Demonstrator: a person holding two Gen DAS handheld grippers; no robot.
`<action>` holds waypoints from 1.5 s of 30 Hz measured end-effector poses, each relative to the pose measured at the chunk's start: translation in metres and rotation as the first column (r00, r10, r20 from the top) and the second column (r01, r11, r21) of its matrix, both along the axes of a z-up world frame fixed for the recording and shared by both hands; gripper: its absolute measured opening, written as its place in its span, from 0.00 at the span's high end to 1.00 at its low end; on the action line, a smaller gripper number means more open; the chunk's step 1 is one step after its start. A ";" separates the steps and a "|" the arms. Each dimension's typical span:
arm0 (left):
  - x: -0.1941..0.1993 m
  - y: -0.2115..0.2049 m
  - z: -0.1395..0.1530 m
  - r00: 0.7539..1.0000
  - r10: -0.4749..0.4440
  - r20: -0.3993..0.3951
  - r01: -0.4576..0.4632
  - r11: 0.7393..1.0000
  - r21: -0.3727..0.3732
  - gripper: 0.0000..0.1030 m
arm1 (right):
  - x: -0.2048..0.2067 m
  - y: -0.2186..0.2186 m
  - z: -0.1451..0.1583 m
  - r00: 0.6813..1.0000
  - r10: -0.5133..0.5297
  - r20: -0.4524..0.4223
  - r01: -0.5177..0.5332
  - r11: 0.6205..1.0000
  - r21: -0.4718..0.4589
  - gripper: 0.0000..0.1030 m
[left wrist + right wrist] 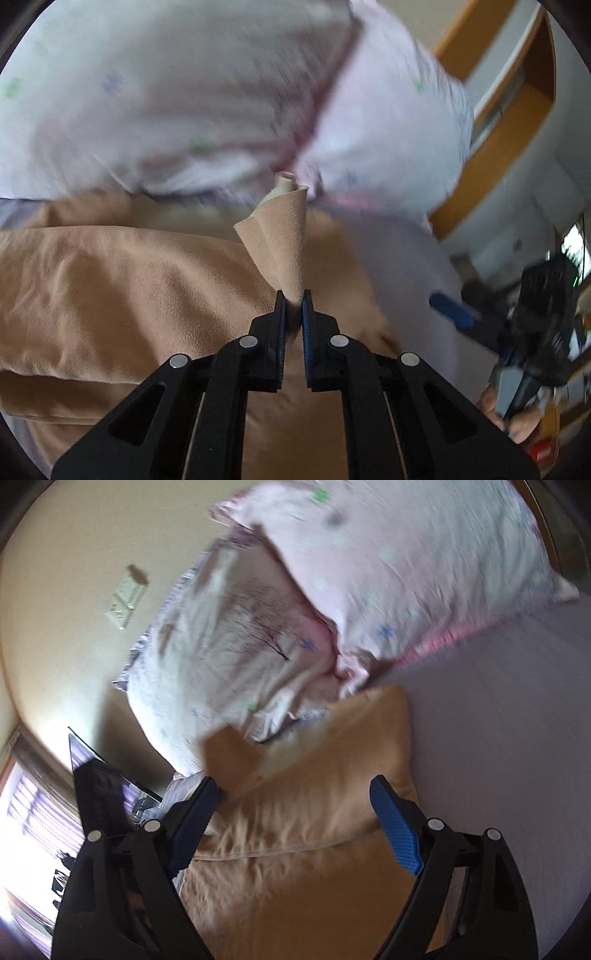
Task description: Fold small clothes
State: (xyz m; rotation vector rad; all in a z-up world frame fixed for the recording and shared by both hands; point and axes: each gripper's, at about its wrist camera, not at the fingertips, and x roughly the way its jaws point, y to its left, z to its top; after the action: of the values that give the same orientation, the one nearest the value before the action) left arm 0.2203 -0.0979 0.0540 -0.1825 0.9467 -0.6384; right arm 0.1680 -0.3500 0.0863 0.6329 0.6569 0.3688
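Observation:
A tan garment (122,288) lies spread on the bed, partly folded. My left gripper (294,301) is shut on a pinched corner of the tan garment, and the corner stands up from between the fingers. My right gripper (295,794) is open and empty, held above the tan garment (314,812), which shows a folded layer with a hem across it. The right gripper also shows in the left wrist view (452,308) at the right, held in a hand.
Two pale pink printed pillows (184,92) (388,565) lie just beyond the garment. The lilac bedsheet (509,720) stretches to the right. A wooden headboard frame (517,122), a wall switch panel (125,602) and a dark laptop-like object (99,786) stand around the bed.

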 end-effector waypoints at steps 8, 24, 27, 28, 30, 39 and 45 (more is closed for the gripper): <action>-0.047 0.034 0.014 0.996 -0.081 0.046 0.083 0.995 -0.051 0.60 | 0.030 0.010 -0.025 0.988 0.090 -0.126 -0.091 0.996 0.003 0.51; -0.002 0.167 -0.027 0.957 0.291 0.022 -0.291 0.947 0.135 0.40 | 0.055 0.058 -0.042 0.987 0.047 -0.154 -0.101 0.928 -0.360 0.99; -0.009 0.165 -0.024 0.961 0.275 0.034 -0.277 0.953 0.122 0.40 | 0.056 0.041 -0.009 1.000 -0.017 -0.026 0.007 0.939 -0.343 1.00; -0.009 0.163 -0.024 0.963 0.268 0.036 -0.270 0.956 0.116 0.40 | 0.061 0.036 -0.003 0.999 -0.039 -0.010 0.034 0.940 -0.339 1.00; -0.007 0.156 -0.026 0.969 0.247 0.024 -0.248 0.962 0.110 0.40 | 0.076 0.030 -0.003 0.995 -0.102 -0.009 0.090 0.912 -0.400 1.00; -0.015 0.147 -0.027 0.969 0.246 0.034 -0.248 0.958 0.144 0.37 | 0.067 -0.004 -0.026 0.984 -0.067 -0.164 0.036 0.982 -0.186 0.64; -0.016 0.147 -0.027 0.968 0.249 0.037 -0.252 0.957 0.143 0.36 | 0.036 -0.008 -0.037 0.966 0.027 -0.256 -0.029 1.000 -0.005 0.64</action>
State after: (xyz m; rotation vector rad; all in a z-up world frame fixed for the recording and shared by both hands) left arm 0.2039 0.0487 0.0270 -0.1617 0.9305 -0.3341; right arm 0.2040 -0.3578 0.0490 0.6694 0.9148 0.3126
